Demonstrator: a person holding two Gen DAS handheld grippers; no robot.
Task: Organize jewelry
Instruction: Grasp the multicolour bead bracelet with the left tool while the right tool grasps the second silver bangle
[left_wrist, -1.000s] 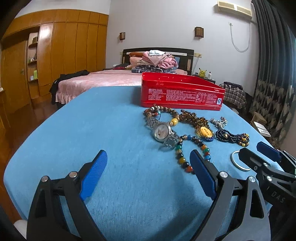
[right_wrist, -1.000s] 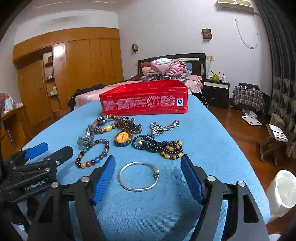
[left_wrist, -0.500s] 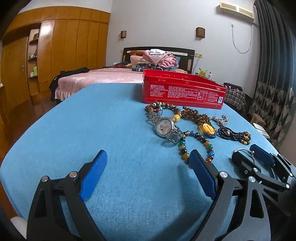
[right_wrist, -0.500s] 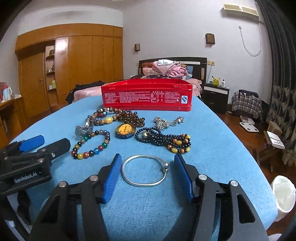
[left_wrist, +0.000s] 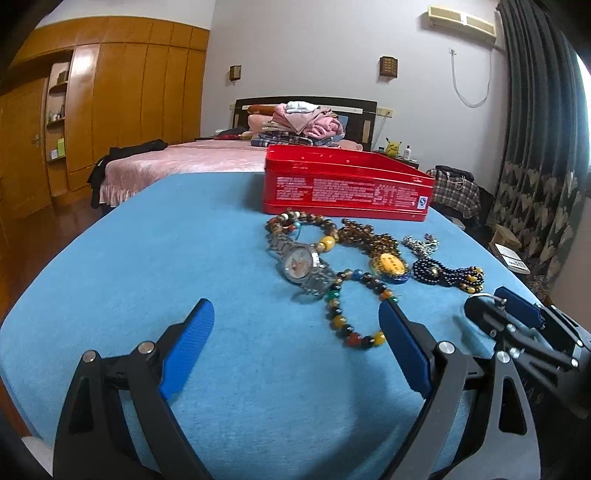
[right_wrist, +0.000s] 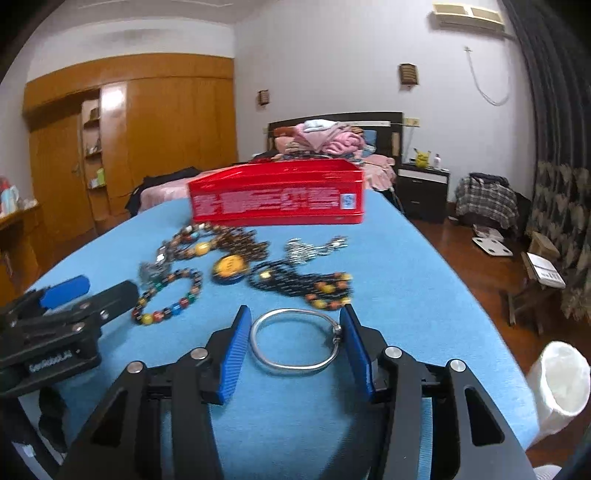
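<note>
Right claw (right_wrist: 293, 341) sits low over the blue tabletop (right_wrist: 406, 295), its two blue pads narrowed to either side of the one silver bangle (right_wrist: 295, 341), which lies flat between them; whether the pads touch it I cannot tell. Left claw (left_wrist: 295, 343) hangs wide open, holding nothing, with the multicoloured bead bracelet (left_wrist: 351, 306) just beside its right pad. Behind lie one watch (left_wrist: 301, 264), one brown bead strand (left_wrist: 295, 223), one amber pendant (left_wrist: 388, 266) on its brown bead necklace, one dark bead string (left_wrist: 443, 273) with yellow beads, and one silver chain (left_wrist: 421, 243), all loosely bunched before the single red tin (left_wrist: 343, 192). Only the right view shows the bangle whole; in the left view the right claw hides nearly all of it. The left view alone shows the watch face clearly, while the right view is blurred and adds a white bin (right_wrist: 557, 387) beside the tabletop.
</note>
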